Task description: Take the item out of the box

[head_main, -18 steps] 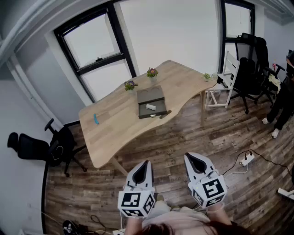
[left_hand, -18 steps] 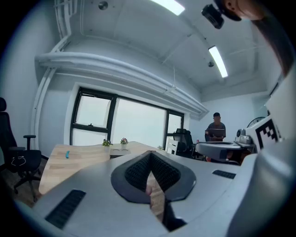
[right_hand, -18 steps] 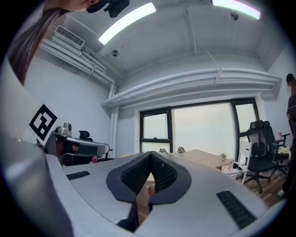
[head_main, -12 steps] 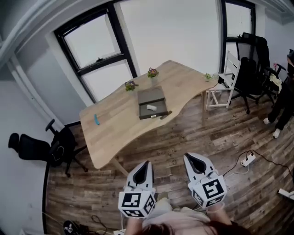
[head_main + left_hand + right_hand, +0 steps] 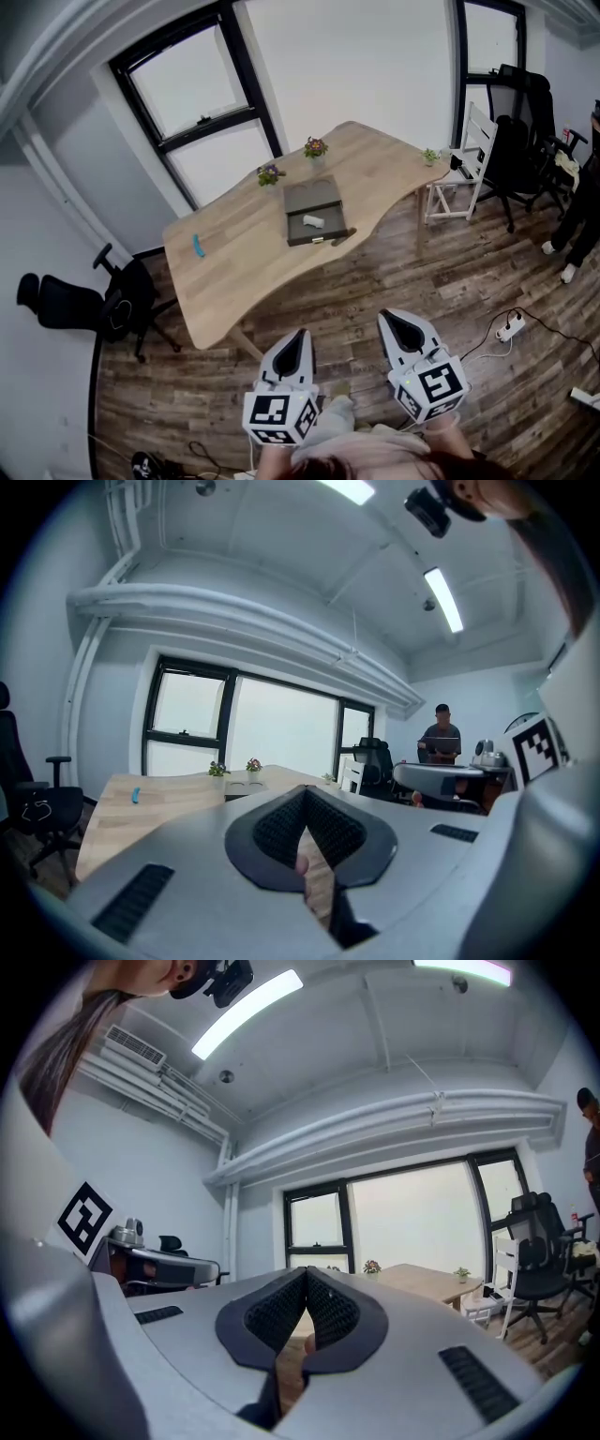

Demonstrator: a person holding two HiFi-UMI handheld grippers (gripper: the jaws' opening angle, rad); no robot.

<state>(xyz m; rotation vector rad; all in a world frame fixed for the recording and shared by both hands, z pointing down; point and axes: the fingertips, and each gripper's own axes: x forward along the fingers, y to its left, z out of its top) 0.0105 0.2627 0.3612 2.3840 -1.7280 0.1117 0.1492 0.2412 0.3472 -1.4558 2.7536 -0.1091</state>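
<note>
Head view: you stand on the wood floor, well apart from the table (image 5: 234, 272); the open box (image 5: 309, 197) lies by the table's near edge, and the small white item (image 5: 314, 221) rests inside it, toward the front wall; the left gripper (image 5: 298, 335) and right gripper (image 5: 386, 319) hang low before you, both pointing at the table; the step in hand looks to be the approach, so walk right up to the edge nearest the box before you raise either tool.

Left gripper view: the jaws are clenched tip to tip with nothing between them; the table (image 5: 169, 794) lies far ahead; this tool could steady the box's wall.

Right gripper view: its jaws are likewise pressed together and empty; spread them before reaching, come down from above, and straddle the item clear of the walls.
</note>
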